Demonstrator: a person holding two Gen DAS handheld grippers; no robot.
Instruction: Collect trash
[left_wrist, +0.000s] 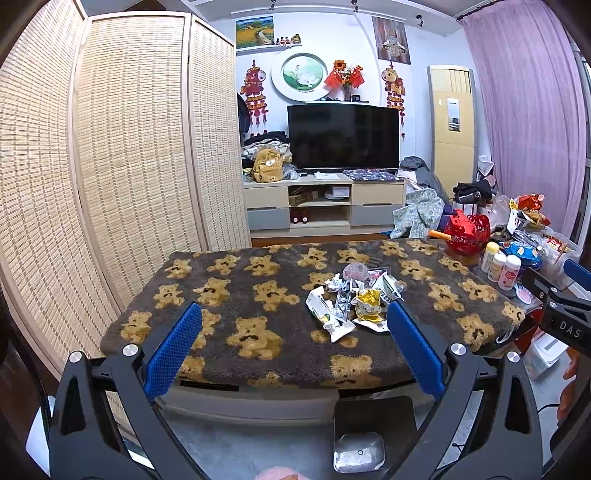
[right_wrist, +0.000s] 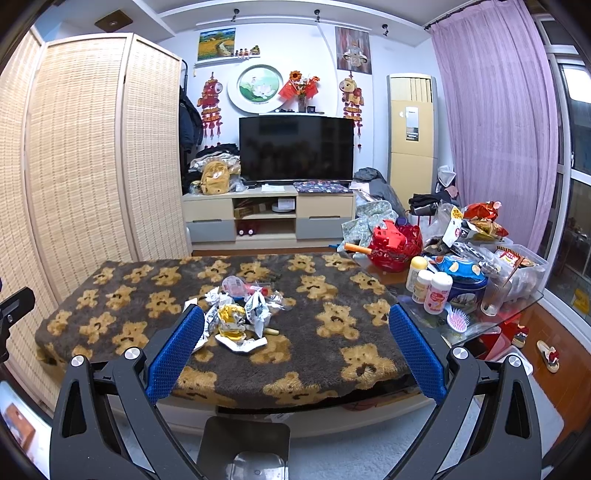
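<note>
A pile of crumpled wrappers, foil and cartons (left_wrist: 356, 301) lies on the bear-patterned table cover (left_wrist: 229, 291); it also shows in the right wrist view (right_wrist: 240, 314). My left gripper (left_wrist: 293, 314) is open and empty, held above the table's near edge, the pile by its right finger. My right gripper (right_wrist: 295, 315) is open and empty, the pile by its left finger. A dark bin with a clear liner (left_wrist: 360, 448) stands on the floor below the table edge, also in the right wrist view (right_wrist: 245, 452).
The right end of the table holds bottles (right_wrist: 430, 286), a blue tin (right_wrist: 463, 278), a red basket (right_wrist: 395, 245), snack bags and a glass (right_wrist: 495, 297). A woven screen (left_wrist: 129, 140) stands left. A TV cabinet (right_wrist: 269, 214) is behind. The right gripper's body (left_wrist: 561, 306) shows at right.
</note>
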